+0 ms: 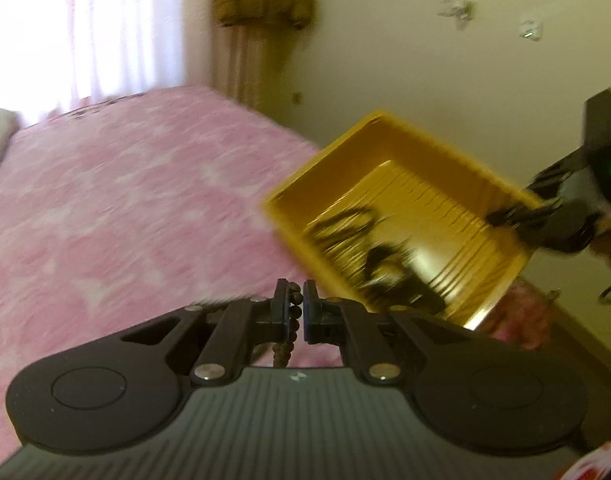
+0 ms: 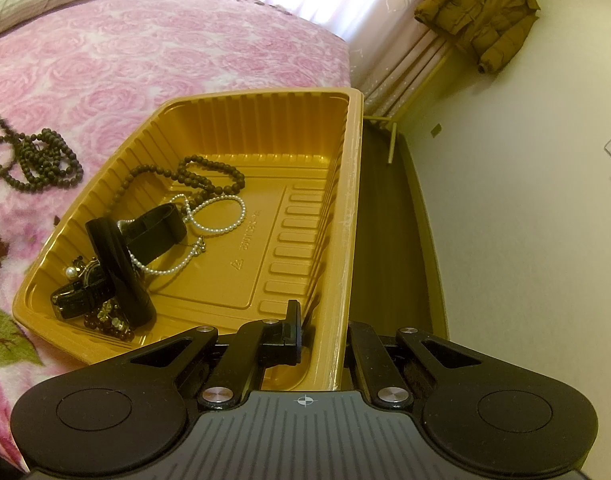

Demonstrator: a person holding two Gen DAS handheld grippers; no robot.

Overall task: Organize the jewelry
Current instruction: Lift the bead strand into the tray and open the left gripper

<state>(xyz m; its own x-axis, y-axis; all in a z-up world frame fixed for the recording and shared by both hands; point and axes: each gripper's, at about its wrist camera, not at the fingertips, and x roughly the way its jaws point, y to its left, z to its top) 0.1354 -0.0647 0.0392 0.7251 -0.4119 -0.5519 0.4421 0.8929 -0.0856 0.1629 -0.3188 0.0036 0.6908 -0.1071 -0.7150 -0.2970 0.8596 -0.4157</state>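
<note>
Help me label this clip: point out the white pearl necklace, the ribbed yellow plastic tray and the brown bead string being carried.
White pearl necklace (image 2: 221, 216), right wrist view, its loop.
Ribbed yellow plastic tray (image 2: 351, 208), right wrist view, right rim.
Brown bead string (image 1: 294, 312), left wrist view, beads between the fingers.

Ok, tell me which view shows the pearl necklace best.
The right wrist view: the pearl necklace lies sharp and looped inside the yellow tray. In the left wrist view the tray's contents are motion-blurred; no pearls can be made out.
</note>
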